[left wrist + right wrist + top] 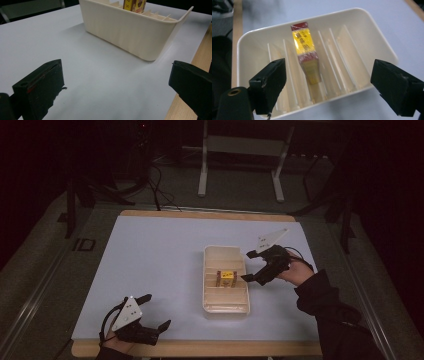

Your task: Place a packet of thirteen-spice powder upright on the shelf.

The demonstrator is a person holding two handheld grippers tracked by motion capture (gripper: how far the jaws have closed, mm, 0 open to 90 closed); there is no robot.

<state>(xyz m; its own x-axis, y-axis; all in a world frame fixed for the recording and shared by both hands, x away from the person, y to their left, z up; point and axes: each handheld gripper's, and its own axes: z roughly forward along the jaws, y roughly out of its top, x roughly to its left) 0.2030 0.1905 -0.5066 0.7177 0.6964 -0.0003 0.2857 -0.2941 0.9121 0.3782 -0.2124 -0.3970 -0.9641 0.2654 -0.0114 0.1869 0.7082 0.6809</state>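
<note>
Item: one small carton [305, 53], sitting inside a cream plastic tray [209, 292] with ribbed dividers, and the tray is serving here as the landmark. The carton is showing a bright yellow panel carrying dark print, blurred beyond reading in the right gripper view, with a dark red band at the end toward the tray's far wall and a duller brownish-gold face below the yellow. In the high view it is lying across one of the middle slots [226, 278]; in the left gripper view its top is poking above the tray's rim [135, 5], where a few dark marks on the yellow are showing but not resolving into letters. The tray is resting on a pale blue mat [150, 265] laid over a wooden table [210, 348]. The right gripper [253, 267] is hovering just beside the tray's right edge, jaws spread wide, holding nothing, pointing down at the carton. The left gripper [156, 312] is sitting well left of the tray near the mat's front edge, jaws likewise gaping wide and gripping nothing.
</note>
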